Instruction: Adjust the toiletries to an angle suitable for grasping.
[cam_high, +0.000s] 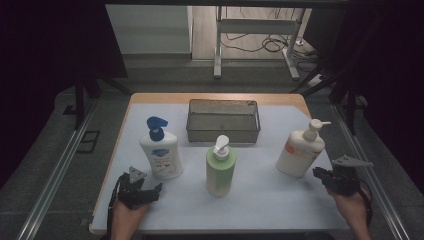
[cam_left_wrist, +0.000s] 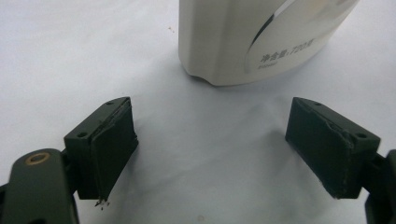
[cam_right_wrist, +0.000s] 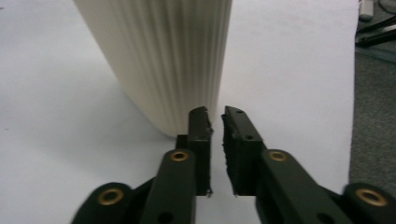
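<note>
Three pump bottles (cam_high: 220, 166), one mesh basket (cam_high: 223, 131), two grippers (cam_high: 137, 191)

nearly closed tool (cam_right_wrist: 216, 116) beside ribbed cream bottle (cam_right_wrist: 163, 56)

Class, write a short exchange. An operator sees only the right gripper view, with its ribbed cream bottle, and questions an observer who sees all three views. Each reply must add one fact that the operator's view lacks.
Operator: Are there other bottles besides the cream bottle?
Observer: Yes, two. A green bottle stands to its left, and farther left a white bottle with a blue pump.
Operator: What is the left gripper doing?
Observer: The left gripper is open wide, with the base of the white bottle just ahead of its jaws and not yet between them.
</note>
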